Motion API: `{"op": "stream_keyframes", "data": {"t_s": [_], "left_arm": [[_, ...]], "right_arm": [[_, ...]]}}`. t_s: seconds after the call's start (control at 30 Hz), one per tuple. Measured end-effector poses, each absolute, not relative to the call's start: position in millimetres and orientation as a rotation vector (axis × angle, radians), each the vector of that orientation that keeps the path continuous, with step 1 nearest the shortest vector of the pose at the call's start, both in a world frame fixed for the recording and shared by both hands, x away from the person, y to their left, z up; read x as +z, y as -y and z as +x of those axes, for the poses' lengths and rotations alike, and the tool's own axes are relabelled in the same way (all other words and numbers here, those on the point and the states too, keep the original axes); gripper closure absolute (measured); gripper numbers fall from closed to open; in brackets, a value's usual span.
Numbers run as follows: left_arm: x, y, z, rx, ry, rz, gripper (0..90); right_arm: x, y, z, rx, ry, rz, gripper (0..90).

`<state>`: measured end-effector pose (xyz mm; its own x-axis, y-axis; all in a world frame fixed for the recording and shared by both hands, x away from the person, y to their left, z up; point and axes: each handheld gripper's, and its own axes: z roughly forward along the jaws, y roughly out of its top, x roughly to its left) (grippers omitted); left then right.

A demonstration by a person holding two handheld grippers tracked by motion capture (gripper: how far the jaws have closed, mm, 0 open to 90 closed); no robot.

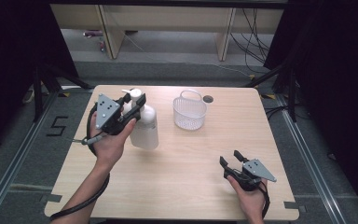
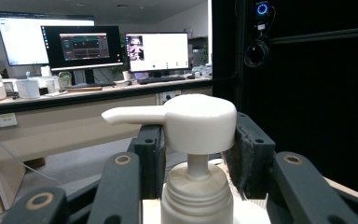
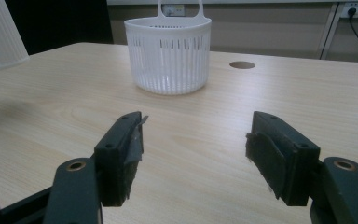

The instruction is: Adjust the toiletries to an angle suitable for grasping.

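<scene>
The table (image 1: 177, 177) fills the middle of the high view, pale wood with a small round hole near its far edge. Left of centre on it stands the pump bottle (image 1: 144, 128), white and broad-shouldered, the largest thing there. It looks like stiff plastic with a smooth, probably slippery body, and could be heavy if full, though the level inside cannot be seen.

Right of the bottle, in the upper middle of the frame, sits a white slatted basket (image 1: 189, 113) with a loop handle, light and a little flexible by the look of it.

The left gripper (image 1: 133, 106) is clamped on the bottle's top: in the left gripper view its pads press either side of the pump head (image 2: 199, 122), above the ribbed collar. That narrow neck region is the sensible hold, since the head could slide or depress.

The right gripper (image 1: 230, 158), lower right, rests near the table with jaws apart and nothing between them.
</scene>
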<state>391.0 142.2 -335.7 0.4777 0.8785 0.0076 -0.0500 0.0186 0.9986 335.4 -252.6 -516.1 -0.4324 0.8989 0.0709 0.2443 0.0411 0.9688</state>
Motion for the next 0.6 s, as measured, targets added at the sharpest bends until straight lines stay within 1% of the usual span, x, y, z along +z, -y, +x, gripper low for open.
{"op": "stream_keyframes", "data": {"t_s": [0.1,0.13,0.23,0.27,0.3,0.33,0.6], "left_arm": [[-334,-142,394,0.864,-0.788,1.363,59.5],[-334,-141,394,0.842,-0.802,1.359,59.5],[-330,-140,398,0.86,-0.78,1.358,59.5],[-329,-138,398,0.843,-0.792,1.353,59.5],[-327,-138,400,0.86,-0.777,1.354,59.5],[-326,-137,402,0.858,-0.759,1.356,59.5],[-320,-126,407,0.835,-0.75,1.357,59.5]], "right_arm": [[-515,254,333,1.394,-1.746,1.164,35.5],[-515,254,333,1.394,-1.746,1.164,35.5],[-515,255,332,1.416,-1.728,1.184,35.1],[-515,255,332,1.416,-1.728,1.184,35.1],[-516,257,334,1.413,-1.722,1.138,35.1],[-516,255,334,1.449,-1.709,1.154,35.0],[-515,254,332,1.428,-1.725,1.195,34.9]]}}
